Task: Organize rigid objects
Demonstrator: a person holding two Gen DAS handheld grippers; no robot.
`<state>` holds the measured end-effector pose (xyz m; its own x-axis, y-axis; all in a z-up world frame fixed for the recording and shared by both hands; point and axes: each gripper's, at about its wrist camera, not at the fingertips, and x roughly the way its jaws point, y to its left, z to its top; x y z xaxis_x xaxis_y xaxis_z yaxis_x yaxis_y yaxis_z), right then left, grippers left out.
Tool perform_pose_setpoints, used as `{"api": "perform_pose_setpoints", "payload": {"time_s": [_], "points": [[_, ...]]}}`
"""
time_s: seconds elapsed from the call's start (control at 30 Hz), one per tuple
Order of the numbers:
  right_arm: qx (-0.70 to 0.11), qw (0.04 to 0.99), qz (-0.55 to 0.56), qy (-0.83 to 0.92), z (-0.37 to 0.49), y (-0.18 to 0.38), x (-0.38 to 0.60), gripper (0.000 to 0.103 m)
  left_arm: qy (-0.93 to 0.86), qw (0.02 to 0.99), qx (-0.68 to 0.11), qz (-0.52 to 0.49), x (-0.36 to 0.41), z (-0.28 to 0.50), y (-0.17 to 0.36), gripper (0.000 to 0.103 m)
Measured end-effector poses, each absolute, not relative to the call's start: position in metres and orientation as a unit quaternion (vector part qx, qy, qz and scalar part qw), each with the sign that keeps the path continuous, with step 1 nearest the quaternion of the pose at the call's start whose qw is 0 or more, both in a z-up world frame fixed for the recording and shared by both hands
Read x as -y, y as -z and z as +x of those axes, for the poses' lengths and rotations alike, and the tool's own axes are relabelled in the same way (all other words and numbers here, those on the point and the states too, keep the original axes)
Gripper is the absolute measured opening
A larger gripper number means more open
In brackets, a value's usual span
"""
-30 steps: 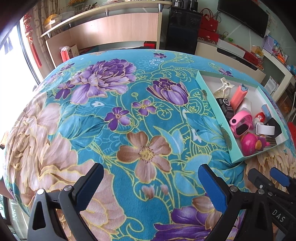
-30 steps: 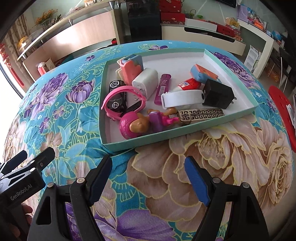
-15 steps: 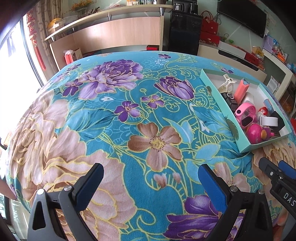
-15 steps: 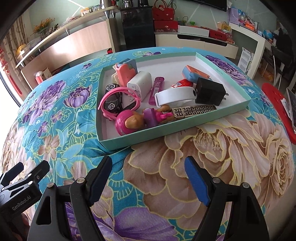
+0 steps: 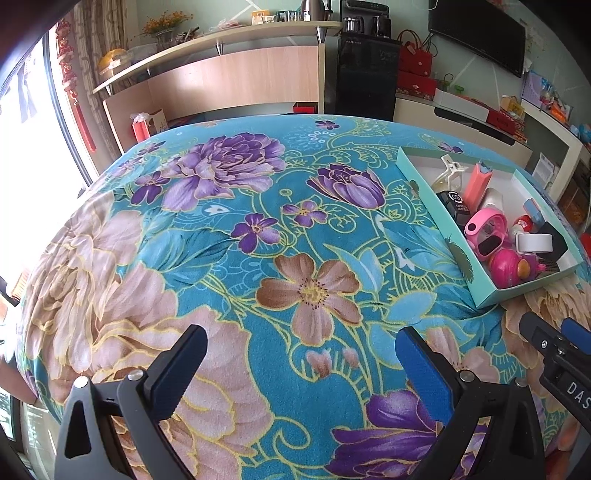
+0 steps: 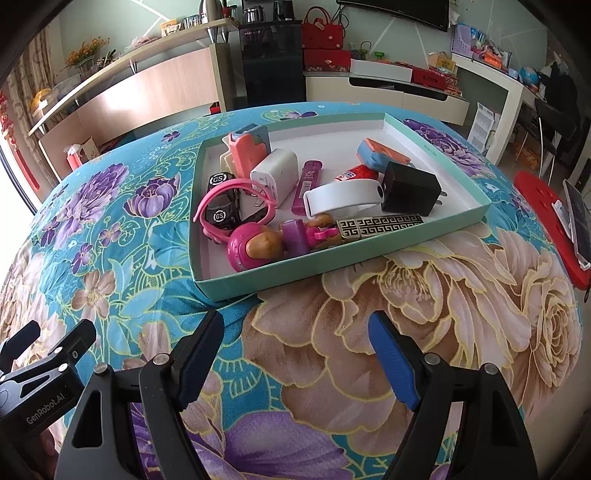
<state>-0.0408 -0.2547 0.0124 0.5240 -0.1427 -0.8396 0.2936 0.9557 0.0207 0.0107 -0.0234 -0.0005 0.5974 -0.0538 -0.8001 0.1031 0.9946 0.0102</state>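
Note:
A shallow teal tray [image 6: 436, 236] [image 5: 458, 251] on the floral cloth holds several small rigid objects: a pink watch [image 6: 236, 206], a pink-helmeted doll [image 6: 258, 245], a white band [image 6: 343, 199], a black charger [image 6: 410, 188], a white adapter [image 6: 275, 173] and a gold-patterned bar [image 6: 380, 225]. My right gripper [image 6: 295, 347] hovers open over the cloth just in front of the tray, nothing between its fingers. My left gripper [image 5: 299, 365] stands open and empty over bare cloth to the tray's left. Each gripper shows at the edge of the other's view.
The blue floral cloth [image 5: 258, 258] covers a rounded table. A red stool [image 6: 546, 221] with a phone on it stands at the right. Behind are a wooden shelf unit [image 5: 221, 85], a black cabinet [image 6: 273, 66] and a TV [image 5: 476, 29].
Both views have tilted upward: the tray and cloth sit lower in frame and more of the room behind shows. Both grippers stay open, and nothing in the tray has moved.

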Motion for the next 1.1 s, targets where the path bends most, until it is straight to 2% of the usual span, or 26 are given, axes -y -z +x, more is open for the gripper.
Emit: {"api": "perform_pose_setpoints", "payload": {"time_s": [1.1], "points": [[-0.479, 0.864, 0.086, 0.128, -0.0433, -0.0101, 0.2579, 0.081, 0.031, 0.899, -0.436, 0.038, 0.0241, 0.0069, -0.0014, 0.103]]}}
